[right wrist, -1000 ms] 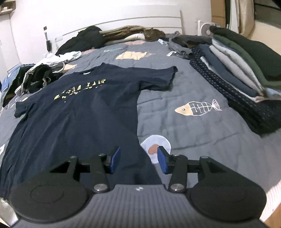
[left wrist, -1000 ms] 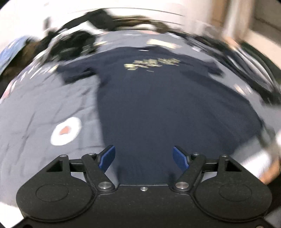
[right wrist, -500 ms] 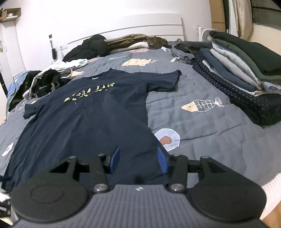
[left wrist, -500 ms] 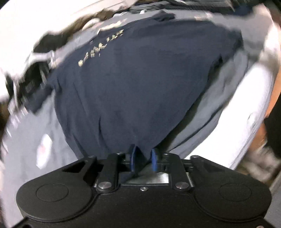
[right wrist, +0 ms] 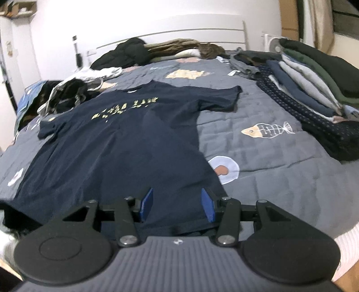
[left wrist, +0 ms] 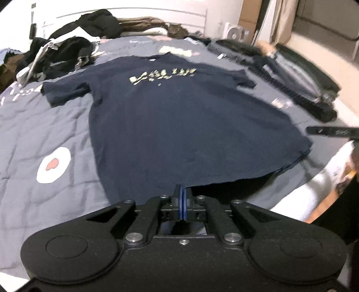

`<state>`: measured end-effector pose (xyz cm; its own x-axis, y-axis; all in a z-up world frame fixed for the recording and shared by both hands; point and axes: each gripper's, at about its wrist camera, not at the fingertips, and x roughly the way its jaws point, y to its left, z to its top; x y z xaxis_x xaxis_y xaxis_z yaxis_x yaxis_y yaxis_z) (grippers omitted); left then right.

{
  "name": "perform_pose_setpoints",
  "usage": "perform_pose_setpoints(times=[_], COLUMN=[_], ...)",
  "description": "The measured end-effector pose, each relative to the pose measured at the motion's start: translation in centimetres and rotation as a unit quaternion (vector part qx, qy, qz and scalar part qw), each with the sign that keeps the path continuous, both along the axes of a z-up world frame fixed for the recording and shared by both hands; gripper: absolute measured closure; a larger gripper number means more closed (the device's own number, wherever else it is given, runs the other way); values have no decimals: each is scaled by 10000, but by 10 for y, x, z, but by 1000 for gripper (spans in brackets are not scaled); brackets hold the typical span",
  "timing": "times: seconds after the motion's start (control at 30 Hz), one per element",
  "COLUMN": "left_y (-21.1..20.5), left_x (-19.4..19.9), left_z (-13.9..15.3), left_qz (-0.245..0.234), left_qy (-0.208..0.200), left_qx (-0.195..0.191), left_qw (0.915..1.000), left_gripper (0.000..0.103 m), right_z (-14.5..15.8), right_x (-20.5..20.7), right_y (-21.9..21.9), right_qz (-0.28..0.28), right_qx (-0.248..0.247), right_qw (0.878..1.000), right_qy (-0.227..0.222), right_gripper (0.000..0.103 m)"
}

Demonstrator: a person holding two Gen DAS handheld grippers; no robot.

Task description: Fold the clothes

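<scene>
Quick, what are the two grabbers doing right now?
Left gripper: closed, pinching the shirt hem.
Right gripper: open, holding nothing, over the hem.

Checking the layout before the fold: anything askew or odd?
T-shirt lies flat but skewed, collar toward the left. Its left sleeve is rumpled. Unfolded clothes are heaped beyond it. Nothing looks damaged.

White wall [right wrist: 157, 20] behind white headboard [right wrist: 202, 31]
</scene>
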<state>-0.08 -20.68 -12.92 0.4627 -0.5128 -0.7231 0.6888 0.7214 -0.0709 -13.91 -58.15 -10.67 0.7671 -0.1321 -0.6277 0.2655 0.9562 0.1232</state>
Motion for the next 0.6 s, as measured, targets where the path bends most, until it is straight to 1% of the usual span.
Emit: perform_pose_setpoints(times=[0.03, 0.1, 0.17, 0.27, 0.33, 0.37, 0.43, 0.5, 0.6], left_y=[-3, -13, -22, -27, -21, -15, 0, 19, 41], left_x=[0, -1, -3, -3, 0, 3, 7, 8, 10], left_z=[-3, -13, -24, -34, -31, -25, -9, 9, 28], left_qz=[15, -26, -72, -141, -60, 50, 298, 518, 816], left_qy=[-44, -217, -340, -366, -266, -166, -69, -93, -197], left_qx=[101, 480, 781, 975, 816, 593, 106, -325, -681], left_qw=[9999, 9986, 9963, 9945, 9963, 9981, 9995, 9981, 9941], left_gripper=[102, 100, 98, 97, 99, 102, 102, 102, 102], right_z=[0, -1, -2, -3, -3, -3, -4, -4, -8], right_x=[1, 2, 4, 5, 5, 5, 4, 4, 5], right_y=[2, 7, 11, 14, 15, 15, 19, 24, 38], right_qz=[26, 102, 157, 192, 189, 201, 339, 505, 882], right_qx=[-9, -62, -139, -177, -217, -243, -321, -405, -602], right_qw=[10000, 9999, 9998, 9996, 9995, 9994, 9988, 9978, 9941], right_qy=[9, 15, 50, 98, 119, 130, 146, 162, 210], right_gripper=[56, 56, 56, 55, 55, 55, 55, 55, 51])
